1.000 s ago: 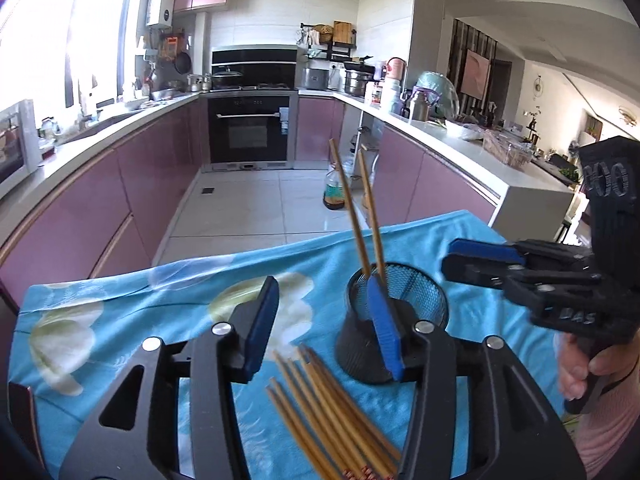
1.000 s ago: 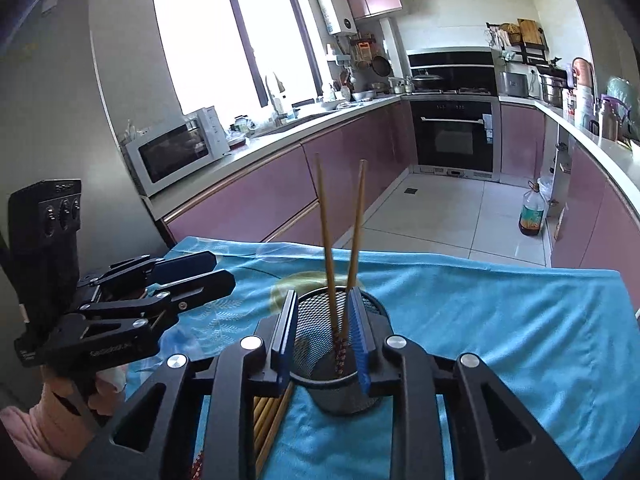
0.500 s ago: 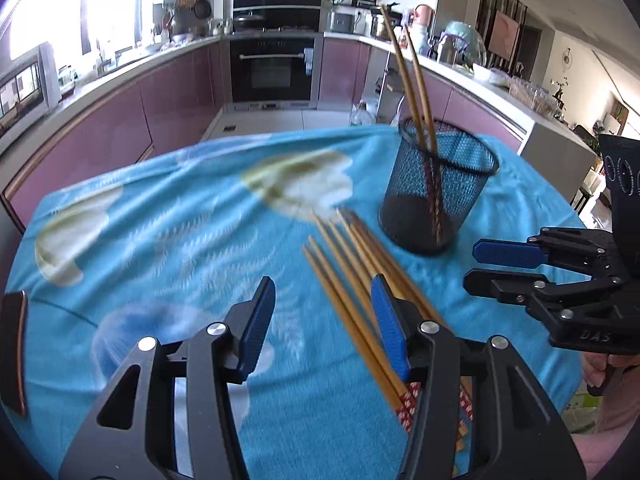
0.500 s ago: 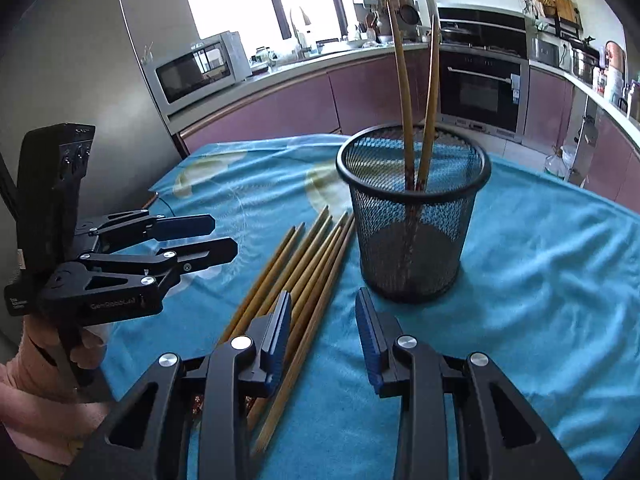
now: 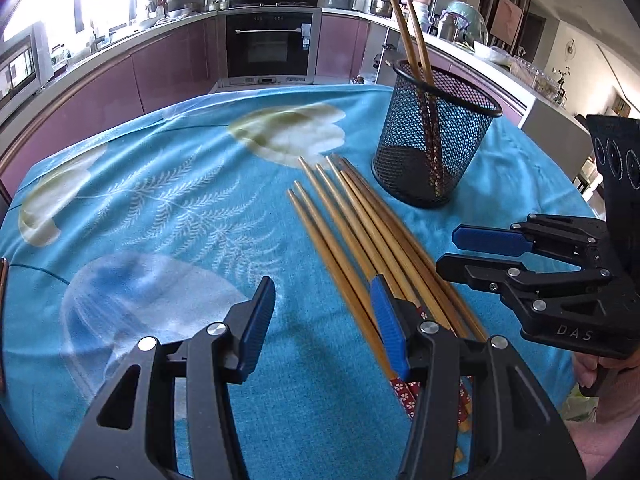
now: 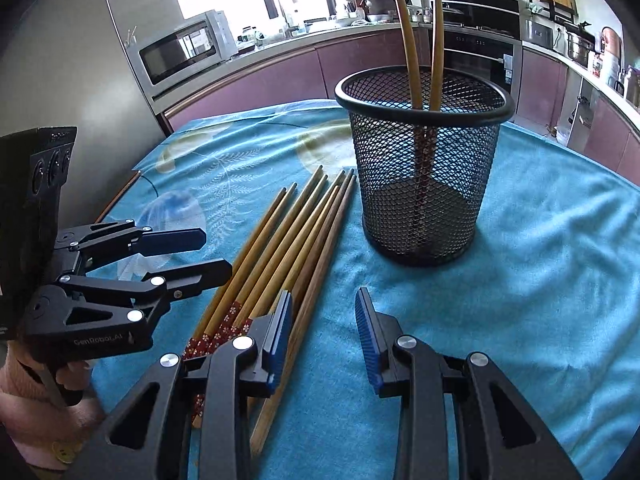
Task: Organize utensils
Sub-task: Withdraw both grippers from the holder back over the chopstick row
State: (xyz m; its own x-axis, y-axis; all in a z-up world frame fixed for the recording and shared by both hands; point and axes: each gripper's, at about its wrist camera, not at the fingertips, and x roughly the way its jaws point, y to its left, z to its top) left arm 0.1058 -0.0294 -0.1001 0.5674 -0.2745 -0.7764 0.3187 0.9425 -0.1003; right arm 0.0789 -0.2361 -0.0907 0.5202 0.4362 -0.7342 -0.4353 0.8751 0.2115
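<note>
A black mesh cup (image 5: pixel 434 136) (image 6: pixel 422 160) stands upright on the blue cloth with two wooden chopsticks (image 5: pixel 408 36) (image 6: pixel 420 44) standing in it. Several loose wooden chopsticks (image 5: pixel 360 236) (image 6: pixel 288 240) lie side by side on the cloth beside the cup, their red patterned ends toward me. My left gripper (image 5: pixel 324 320) is open and empty, low over the near ends of the loose chopsticks; it also shows in the right wrist view (image 6: pixel 204 252). My right gripper (image 6: pixel 324 336) is open and empty, just right of the loose chopsticks; it also shows in the left wrist view (image 5: pixel 460 252).
The blue flower-print cloth (image 5: pixel 160 208) (image 6: pixel 540 248) covers the table. Behind it run purple kitchen cabinets with an oven (image 5: pixel 272 44) and a microwave (image 6: pixel 180 52). The table edge drops off at the far right in the left wrist view.
Both grippers have drawn back and dropped low toward the near ends of the loose chopsticks. The cup with its two chopsticks now stands farther ahead. Both grippers stay open.
</note>
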